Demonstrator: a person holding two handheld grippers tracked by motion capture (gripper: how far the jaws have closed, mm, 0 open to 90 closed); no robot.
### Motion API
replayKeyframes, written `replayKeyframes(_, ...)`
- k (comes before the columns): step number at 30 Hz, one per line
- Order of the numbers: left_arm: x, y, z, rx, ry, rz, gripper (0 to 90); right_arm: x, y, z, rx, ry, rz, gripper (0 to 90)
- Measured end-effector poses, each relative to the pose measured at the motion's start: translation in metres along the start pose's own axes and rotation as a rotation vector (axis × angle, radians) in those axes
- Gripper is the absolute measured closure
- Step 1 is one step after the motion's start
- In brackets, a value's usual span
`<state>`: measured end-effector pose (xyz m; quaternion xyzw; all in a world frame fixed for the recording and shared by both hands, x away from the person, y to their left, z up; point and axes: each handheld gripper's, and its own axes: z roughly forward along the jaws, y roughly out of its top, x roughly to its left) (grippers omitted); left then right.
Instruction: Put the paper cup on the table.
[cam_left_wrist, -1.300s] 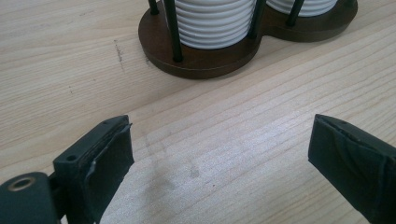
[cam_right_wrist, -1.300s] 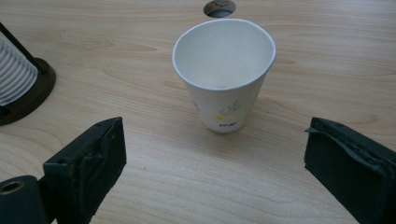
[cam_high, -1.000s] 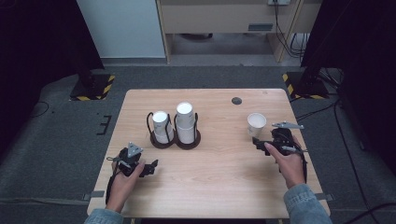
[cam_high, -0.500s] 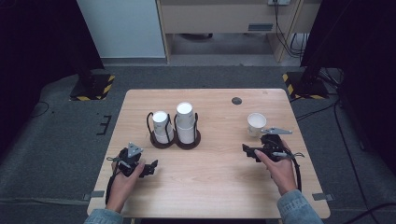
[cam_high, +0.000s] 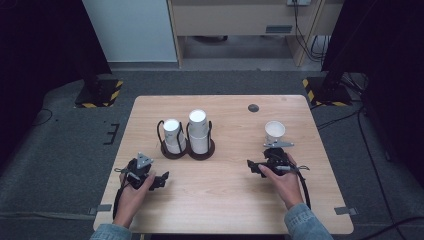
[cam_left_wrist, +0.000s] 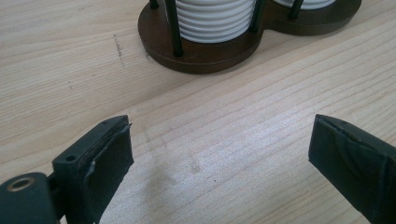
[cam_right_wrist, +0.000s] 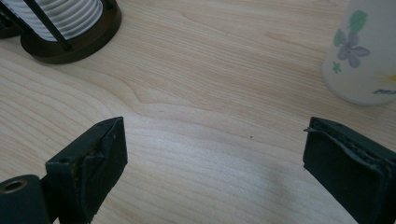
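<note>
Wood table (cam_high: 225, 200), light grain. My right gripper (cam_high: 256, 166) sits low over it w/ jaws wide apart, nothing between them, closing a touch just now. Single paper cup (cam_high: 275, 132), white w/ flower print, stands upright just beyond that gripper, near but not touching; in the right gripper view it's at upper right (cam_right_wrist: 362, 51), outside the jaws. My left gripper (cam_high: 161, 181) rests at the near-left of the table, jaws also apart, empty. Dark cup holder (cam_high: 188, 149) mid-table holds two ribbed white cup stacks (cam_high: 198, 131), well apart from the single cup.
</note>
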<state>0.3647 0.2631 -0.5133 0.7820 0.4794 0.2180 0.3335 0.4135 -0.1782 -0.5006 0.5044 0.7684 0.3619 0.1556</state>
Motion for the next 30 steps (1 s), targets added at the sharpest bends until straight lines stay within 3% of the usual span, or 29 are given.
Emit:
replayKeyframes(7, 0.0, 0.0, 0.001, 0.003, -0.001, 0.001, 5.6, 0.005, 0.004, 0.016, 0.007, -0.014, 0.0, 7.4)
replayKeyframes(12, 0.0, -0.001, 0.001, 0.011, 0.001, 0.001, 5.6, 0.005, 0.003, 0.033, 0.021, -0.049, 0.019, 8.1)
replayKeyframes(18, 0.001, -0.001, 0.001, 0.016, 0.003, 0.0, 5.6, 0.003, -0.003, 0.042, 0.033, -0.09, 0.032, 7.8)
replayKeyframes(22, 0.001, -0.001, 0.001, 0.016, 0.003, 0.0, 5.5, 0.005, -0.008, 0.046, 0.01, -0.138, 0.006, 7.1)
replayKeyframes(24, 0.001, -0.001, 0.001, 0.019, 0.004, 0.0, 5.5, 0.006, -0.009, 0.049, 0.005, -0.167, -0.011, 2.5)
replayKeyframes(30, 0.002, -0.001, 0.001, 0.02, 0.005, 0.0, 5.5, 0.004, -0.009, 0.049, 0.01, -0.17, -0.005, 1.1)
